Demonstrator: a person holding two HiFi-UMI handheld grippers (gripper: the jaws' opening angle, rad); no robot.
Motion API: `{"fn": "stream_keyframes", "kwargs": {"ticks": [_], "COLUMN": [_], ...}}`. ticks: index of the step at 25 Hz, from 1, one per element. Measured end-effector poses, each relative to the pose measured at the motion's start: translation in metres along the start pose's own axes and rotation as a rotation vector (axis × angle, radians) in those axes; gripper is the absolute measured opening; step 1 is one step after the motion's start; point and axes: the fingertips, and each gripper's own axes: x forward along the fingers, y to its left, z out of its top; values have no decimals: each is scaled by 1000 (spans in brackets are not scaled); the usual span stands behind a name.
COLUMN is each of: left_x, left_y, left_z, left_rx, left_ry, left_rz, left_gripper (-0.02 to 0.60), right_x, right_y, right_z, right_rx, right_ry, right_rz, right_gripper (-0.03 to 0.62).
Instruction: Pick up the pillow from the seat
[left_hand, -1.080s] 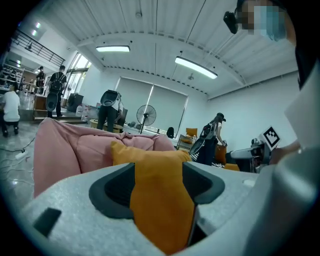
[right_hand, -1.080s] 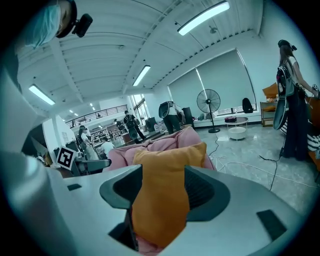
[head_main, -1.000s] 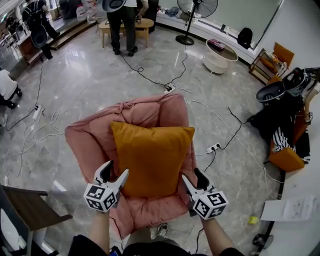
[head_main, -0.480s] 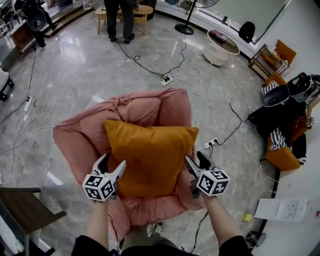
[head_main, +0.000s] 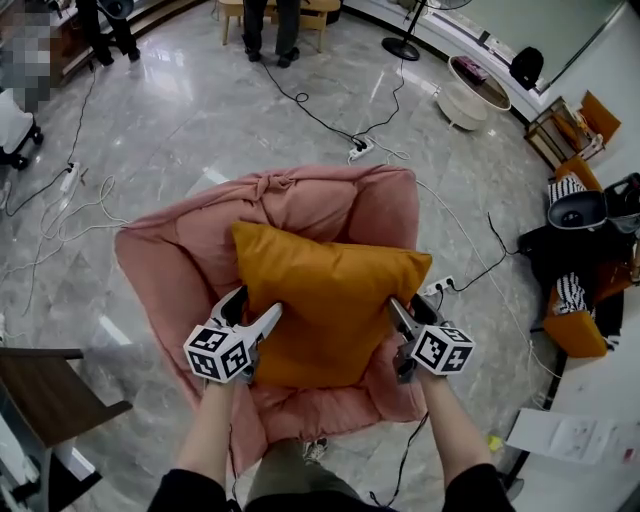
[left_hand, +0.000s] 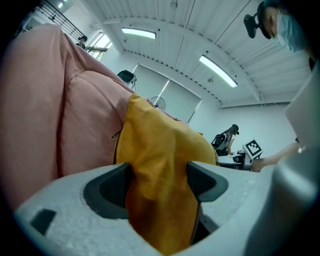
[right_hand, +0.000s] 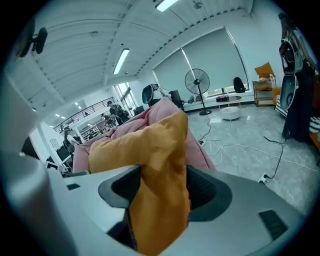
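And the left gripper (head_main: 258, 303) and right gripper (head_main: 408, 305), jaws just spread wide and not yet clamped, each straddle a side edge of the orange pillow (head_main: 325, 300), which rests against the back of the pink seat (head_main: 170, 260) — approach done, squeeze and lift to come!

Probably a big lab or studio hall: cables (head_main: 303, 103) trailing across polished floor (head_main: 180, 120), strip lights (right_hand: 121, 60) overhead, standing fan (right_hand: 196, 80).

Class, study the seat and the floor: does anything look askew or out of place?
The orange pillow sits crooked on the pink seat. Loose cables trail across the floor. Nothing looks spilled or damaged.
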Motion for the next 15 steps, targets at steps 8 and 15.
{"fn": "stream_keyframes", "kwargs": {"ticks": [8, 15], "left_x": [4, -1], "left_y": [4, -2], "left_z": [-3, -10], "left_rx": [-19, -34], "left_ry": [28, 55], "left_rz": [12, 48], "left_gripper": [299, 159], "right_x": [13, 9], "right_y": [12, 16], "right_z": [-5, -13], "right_rx": [47, 11], "right_ry": [-12, 8], "right_rz": [65, 63], "right_gripper": [182, 104]}}
